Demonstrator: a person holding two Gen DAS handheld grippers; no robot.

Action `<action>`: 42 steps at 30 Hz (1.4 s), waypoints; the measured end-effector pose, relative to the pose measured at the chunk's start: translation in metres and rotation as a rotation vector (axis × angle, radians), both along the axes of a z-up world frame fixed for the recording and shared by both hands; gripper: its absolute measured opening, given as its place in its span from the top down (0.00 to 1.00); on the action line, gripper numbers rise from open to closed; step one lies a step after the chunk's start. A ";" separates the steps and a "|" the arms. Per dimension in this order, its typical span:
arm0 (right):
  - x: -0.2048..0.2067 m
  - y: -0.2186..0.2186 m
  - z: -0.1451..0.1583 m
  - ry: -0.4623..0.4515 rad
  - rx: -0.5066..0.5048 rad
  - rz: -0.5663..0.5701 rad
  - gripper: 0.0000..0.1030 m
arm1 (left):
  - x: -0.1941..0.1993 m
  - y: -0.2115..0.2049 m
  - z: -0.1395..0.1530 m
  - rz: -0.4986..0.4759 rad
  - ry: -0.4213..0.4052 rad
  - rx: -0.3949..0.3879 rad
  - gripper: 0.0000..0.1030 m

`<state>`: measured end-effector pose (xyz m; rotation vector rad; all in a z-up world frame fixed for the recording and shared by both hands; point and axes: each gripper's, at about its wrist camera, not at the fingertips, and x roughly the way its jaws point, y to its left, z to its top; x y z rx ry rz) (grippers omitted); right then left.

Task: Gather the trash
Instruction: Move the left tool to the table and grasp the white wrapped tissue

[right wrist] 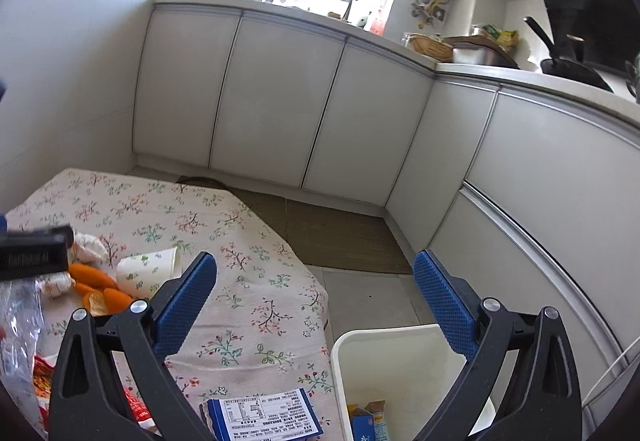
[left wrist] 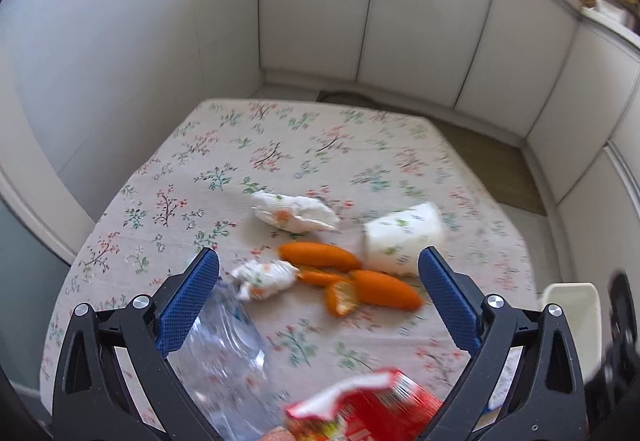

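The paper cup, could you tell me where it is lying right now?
In the left wrist view the paper cup lies on its side on the floral tablecloth, right of centre, beside the orange peels.

1. My left view blurs the clear plastic bottle (left wrist: 224, 353); its base runs behind the left claw (left wrist: 318, 297).
2. Below the bottle, the red wrapper (left wrist: 372, 413) is cut by the frame edge.
3. The white bin (right wrist: 400, 369) contents are half hidden.

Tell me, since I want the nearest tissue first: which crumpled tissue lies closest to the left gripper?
The smaller wad, just off the left gripper, left of the orange peels. The larger tissue lies farther back, beyond the peels.
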<state>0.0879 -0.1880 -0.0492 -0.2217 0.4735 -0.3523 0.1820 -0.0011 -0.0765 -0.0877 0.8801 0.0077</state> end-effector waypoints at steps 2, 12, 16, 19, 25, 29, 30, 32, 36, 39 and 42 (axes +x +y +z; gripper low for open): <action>0.003 0.000 -0.003 0.016 0.002 0.003 0.07 | 0.024 0.008 -0.010 0.002 0.052 0.008 0.07; 0.021 -0.027 -0.013 0.127 0.176 -0.035 0.07 | 0.099 0.035 -0.065 0.186 0.293 -0.272 0.13; 0.021 -0.032 -0.011 0.138 0.202 -0.035 0.07 | 0.114 0.037 -0.094 0.271 0.377 -0.345 0.24; 0.023 -0.031 -0.013 0.158 0.201 -0.028 0.07 | 0.117 0.039 -0.103 0.310 0.371 -0.356 0.33; 0.030 -0.032 -0.021 0.220 0.236 -0.011 0.07 | 0.114 0.041 -0.102 0.257 0.326 -0.328 0.52; 0.034 -0.027 -0.028 0.256 0.259 0.037 0.07 | 0.095 0.052 -0.091 0.175 0.297 -0.332 0.53; 0.035 -0.025 -0.030 0.267 0.265 0.056 0.07 | 0.087 0.055 -0.084 0.155 0.283 -0.344 0.53; 0.039 -0.016 -0.036 0.305 0.266 0.122 0.07 | 0.068 0.064 -0.065 0.108 0.242 -0.363 0.53; 0.055 0.010 -0.047 0.393 0.263 0.265 0.07 | 0.025 0.080 -0.019 0.043 0.114 -0.330 0.53; 0.069 0.036 -0.054 0.469 0.279 0.373 0.08 | -0.007 0.094 0.004 0.029 0.027 -0.297 0.53; 0.088 0.075 -0.061 0.571 0.234 0.508 0.20 | -0.018 0.105 0.017 0.043 -0.058 -0.228 0.53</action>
